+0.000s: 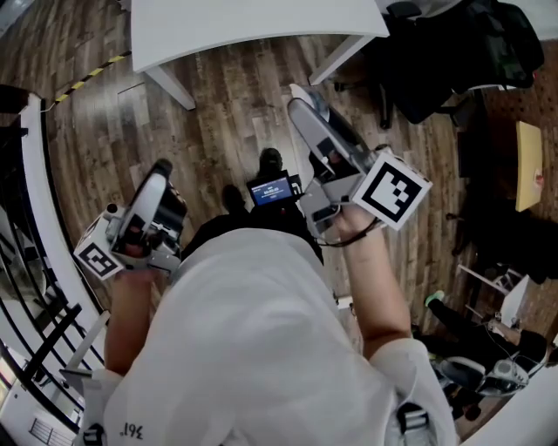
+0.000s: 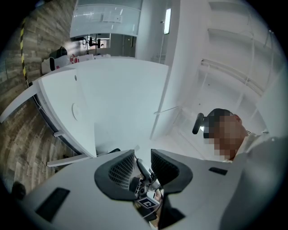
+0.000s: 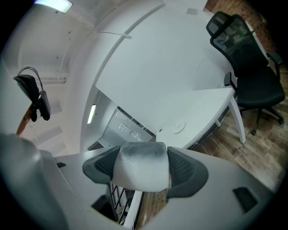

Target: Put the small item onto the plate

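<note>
The small item [image 3: 140,157] is clamped by the right gripper [image 3: 140,170], the left gripper [image 2: 143,164] is held open, and no plate is seen yet.

A curved white counter [image 1: 253,26] on slanted white legs stands on a dark brown wood-plank floor [image 1: 227,113]. A black office chair [image 1: 453,52] sits just beside the counter's right end. Yellow-and-black striped tape [image 1: 87,77] crosses the planks off the counter's left end. A pale wooden board [image 1: 527,165] shows beyond the chair, well apart from the counter. A black metal railing [image 1: 44,366] curves far to the counter's left.
</note>
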Demonstrator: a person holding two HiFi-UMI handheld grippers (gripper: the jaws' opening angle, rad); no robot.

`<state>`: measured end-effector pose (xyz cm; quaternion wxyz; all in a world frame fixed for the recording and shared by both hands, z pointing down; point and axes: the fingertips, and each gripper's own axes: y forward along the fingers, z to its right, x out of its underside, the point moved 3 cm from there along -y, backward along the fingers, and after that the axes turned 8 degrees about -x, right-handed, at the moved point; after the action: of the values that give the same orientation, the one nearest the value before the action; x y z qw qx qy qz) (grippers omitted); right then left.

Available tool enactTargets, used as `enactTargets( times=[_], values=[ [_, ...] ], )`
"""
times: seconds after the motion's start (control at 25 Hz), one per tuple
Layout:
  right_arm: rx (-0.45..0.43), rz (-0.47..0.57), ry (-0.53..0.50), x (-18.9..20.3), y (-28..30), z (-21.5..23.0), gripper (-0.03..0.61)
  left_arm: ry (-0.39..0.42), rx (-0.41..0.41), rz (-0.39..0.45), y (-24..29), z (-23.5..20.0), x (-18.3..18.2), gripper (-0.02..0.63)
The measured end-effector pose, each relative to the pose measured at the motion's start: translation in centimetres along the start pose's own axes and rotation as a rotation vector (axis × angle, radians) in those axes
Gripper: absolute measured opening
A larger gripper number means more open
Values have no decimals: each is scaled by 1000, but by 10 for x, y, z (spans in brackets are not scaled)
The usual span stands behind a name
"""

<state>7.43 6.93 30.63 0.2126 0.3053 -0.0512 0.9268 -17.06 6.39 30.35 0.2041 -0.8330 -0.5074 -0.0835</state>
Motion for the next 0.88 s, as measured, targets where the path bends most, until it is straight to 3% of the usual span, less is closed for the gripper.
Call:
enactTargets(
  times=[0.4,0.88],
  values=[
    [-83,-90,18,-49,86,48,321,56,-63,101,43,-33,-47,109],
    [-137,-207,36,-132,179,117,321,76,-126,183,154,-79,-97,109]
  ],
)
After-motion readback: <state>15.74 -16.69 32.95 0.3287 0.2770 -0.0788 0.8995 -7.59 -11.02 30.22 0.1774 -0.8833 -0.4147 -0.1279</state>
